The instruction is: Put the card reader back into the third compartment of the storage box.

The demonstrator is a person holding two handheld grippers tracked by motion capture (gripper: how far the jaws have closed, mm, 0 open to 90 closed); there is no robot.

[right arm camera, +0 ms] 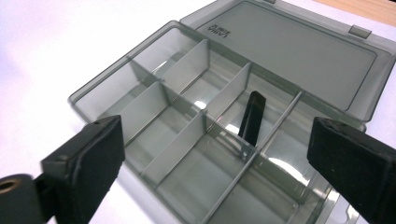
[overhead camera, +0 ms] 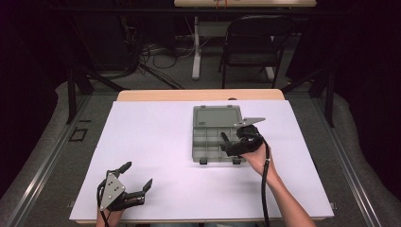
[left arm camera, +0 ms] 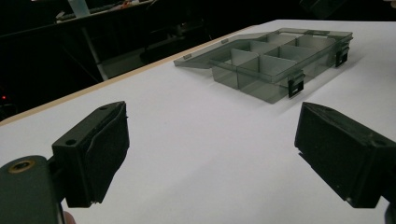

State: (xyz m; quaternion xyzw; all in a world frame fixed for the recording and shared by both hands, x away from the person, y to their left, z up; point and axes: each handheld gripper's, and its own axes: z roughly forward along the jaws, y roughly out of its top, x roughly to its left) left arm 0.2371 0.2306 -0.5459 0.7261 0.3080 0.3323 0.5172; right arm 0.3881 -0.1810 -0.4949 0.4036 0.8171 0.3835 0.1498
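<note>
1. Smoky translucent plastic formed a flat compartment box (overhead camera: pixel 213 139) lying open toward the far middle of the white surface (overhead camera: pixel 156 142), its thin dividers making rectangular cells and its hinged lid (right arm camera: pixel 299 51) laid flat behind.
2. Two black latches (left arm camera: pixel 295 86) stood on its near edge.
3. A slim black piece (right arm camera: pixel 251 116) leaned against a divider inside one cell.
4. The right gripper (overhead camera: pixel 231 142) hung over the box's right end, its blocky matte fingers (right arm camera: pixel 84 158) spread wide, holding nothing.
5. The left gripper (overhead camera: pixel 137 176) sat at the near left corner, well apart from the box, its fingers (left arm camera: pixel 95 149) wide and empty.
</note>
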